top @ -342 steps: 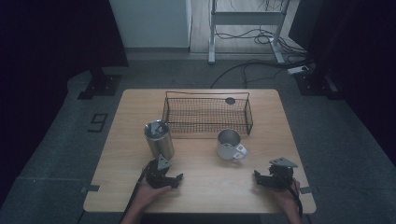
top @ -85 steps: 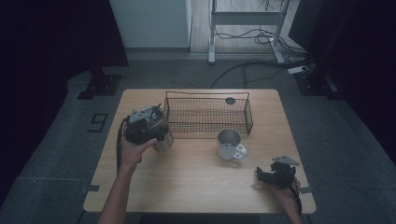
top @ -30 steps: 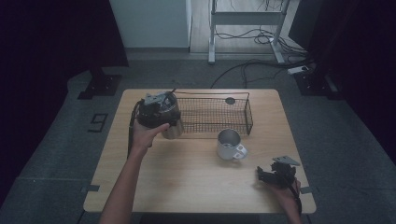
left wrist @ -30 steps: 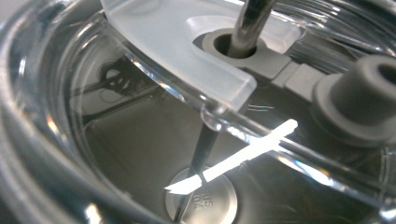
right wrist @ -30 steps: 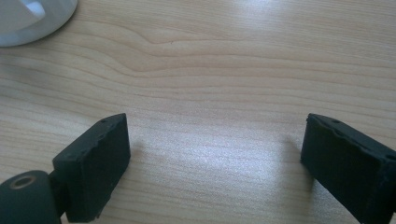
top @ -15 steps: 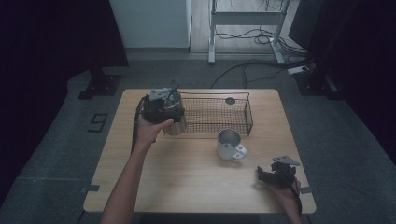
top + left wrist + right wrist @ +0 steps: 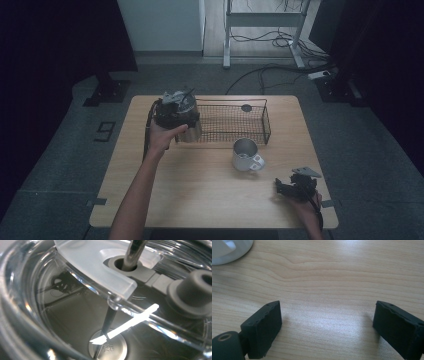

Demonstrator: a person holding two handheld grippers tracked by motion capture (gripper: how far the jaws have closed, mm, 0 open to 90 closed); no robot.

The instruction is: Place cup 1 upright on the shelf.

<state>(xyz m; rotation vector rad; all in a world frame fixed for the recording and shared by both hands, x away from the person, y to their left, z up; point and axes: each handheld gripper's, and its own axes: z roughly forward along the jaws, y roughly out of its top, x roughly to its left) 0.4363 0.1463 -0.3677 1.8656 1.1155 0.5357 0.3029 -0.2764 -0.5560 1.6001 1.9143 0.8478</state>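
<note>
A: Left gripper (image 7: 176, 111) has carried the steel tumbler (image 7: 190, 131) from table near-left to the wire basket's (image 7: 235, 122) left end; jaws clamped on it.
B: Drop-in looks next. Right gripper (image 7: 329, 327) idle, jaws wide, empty.

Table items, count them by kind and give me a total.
Steel tumbler with clear lid: 1
Mug: 1
Wire basket: 1
Small dark disc in the basket: 1
Handheld grippers: 2, left, right
Total: 6

Under the black left gripper (image 7: 176, 111), a silvery steel tumbler (image 7: 190, 131) (clear lid, grey stoppers); beside it a black wire basket (image 7: 235, 121). Ahead of the black right gripper (image 7: 329, 327), a pale wood-grained table (image 7: 332, 272) and white mug (image 7: 245, 155).
</note>
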